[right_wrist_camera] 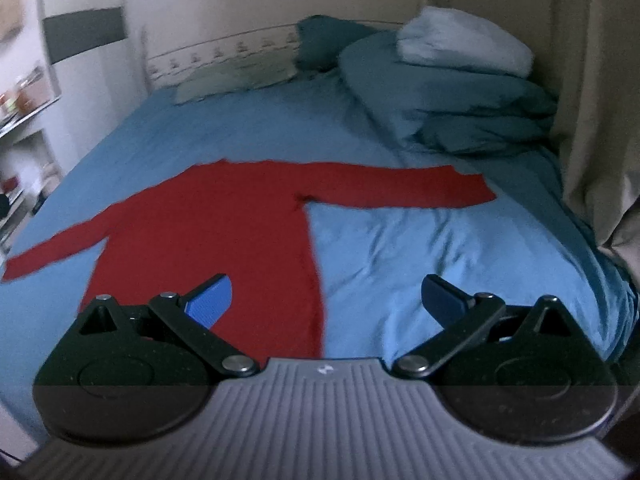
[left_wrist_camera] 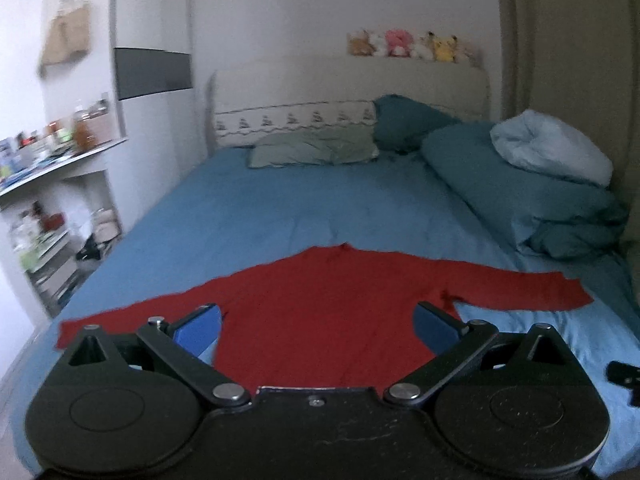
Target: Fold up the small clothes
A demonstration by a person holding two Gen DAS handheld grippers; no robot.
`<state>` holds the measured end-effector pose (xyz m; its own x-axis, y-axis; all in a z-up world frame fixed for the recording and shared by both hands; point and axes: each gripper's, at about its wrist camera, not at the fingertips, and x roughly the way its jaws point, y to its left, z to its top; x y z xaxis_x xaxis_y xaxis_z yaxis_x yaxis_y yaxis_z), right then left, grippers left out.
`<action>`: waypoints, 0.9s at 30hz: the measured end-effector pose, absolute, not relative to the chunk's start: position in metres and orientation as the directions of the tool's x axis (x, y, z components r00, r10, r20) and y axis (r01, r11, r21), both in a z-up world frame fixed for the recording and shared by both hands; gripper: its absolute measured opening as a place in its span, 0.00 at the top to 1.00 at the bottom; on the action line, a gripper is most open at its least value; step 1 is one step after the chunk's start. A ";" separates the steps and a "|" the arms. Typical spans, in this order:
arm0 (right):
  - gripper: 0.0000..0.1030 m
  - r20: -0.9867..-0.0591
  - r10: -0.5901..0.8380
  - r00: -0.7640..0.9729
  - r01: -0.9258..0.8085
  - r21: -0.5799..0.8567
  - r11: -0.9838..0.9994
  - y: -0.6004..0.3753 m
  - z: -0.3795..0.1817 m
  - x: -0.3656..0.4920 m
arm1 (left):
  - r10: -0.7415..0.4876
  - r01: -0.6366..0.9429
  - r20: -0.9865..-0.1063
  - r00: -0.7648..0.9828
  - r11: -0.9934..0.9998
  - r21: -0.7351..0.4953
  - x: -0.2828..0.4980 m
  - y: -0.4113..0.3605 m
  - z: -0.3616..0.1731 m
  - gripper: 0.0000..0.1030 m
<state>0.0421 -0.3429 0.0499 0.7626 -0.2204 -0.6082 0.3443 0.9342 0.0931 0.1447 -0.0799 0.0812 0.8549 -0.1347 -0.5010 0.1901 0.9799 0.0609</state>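
Both tools are sitting wide open right now; left gripper (left_wrist_camera: 318,326) is hanging with its blue pads (left_wrist_camera: 198,328) spread far apart and nothing between them, and right gripper (right_wrist_camera: 326,300) is doing the same, jaws splayed, gripping nothing; neither seems to be touching cloth, though the wrist views are not showing the gap beneath them clearly. Moving outward, the left one is hovering over the lower body of the red long-sleeved top (left_wrist_camera: 320,300), roughly centred on it, while the right one is straddling the garment's right side edge, one pad over red fabric and the other over bare blue bedsheet (right_wrist_camera: 400,248). That top is lying flat and spread on the near end of the bed, neckline pointing toward the headboard (left_wrist_camera: 348,80), both sleeves stretched straight out to either side; the right sleeve (right_wrist_camera: 400,188) is reaching toward the heaped teal duvet (right_wrist_camera: 460,92). Judging by that layout, the folding is looking barely started: the garment is smoothed and laid out, but no sleeve is turned in and no crease is showing, so every fold is still waiting to be made. Further back, pillows and a row of plush toys (left_wrist_camera: 412,44) are looking on.
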 end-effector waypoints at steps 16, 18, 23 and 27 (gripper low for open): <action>0.00 -0.606 -0.433 0.667 0.654 0.198 0.731 -0.587 -0.132 0.255 | -0.207 0.337 -0.678 0.706 0.939 0.064 0.468 -0.291 -0.118 0.00; 0.00 -0.606 -0.457 0.651 0.680 0.198 0.706 -0.606 -0.150 0.267 | -0.204 0.353 -0.711 0.673 0.933 0.067 0.481 -0.304 -0.137 0.00; 0.20 -0.651 -0.467 0.599 0.738 0.222 0.637 -0.645 -0.181 0.289 | -0.174 0.368 -0.781 0.600 0.927 0.076 0.507 -0.330 -0.169 0.00; 0.29 -0.637 -0.499 0.588 0.760 0.224 0.610 -0.653 -0.190 0.295 | -0.141 0.354 -0.840 0.523 0.933 0.064 0.522 -0.336 -0.189 0.00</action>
<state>0.2954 -0.6530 -0.1899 0.5876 -0.4989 -0.6371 0.7603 0.6099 0.2235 0.5224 -0.3362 -0.1889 0.5233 -0.1406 -0.8405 0.3541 0.9330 0.0644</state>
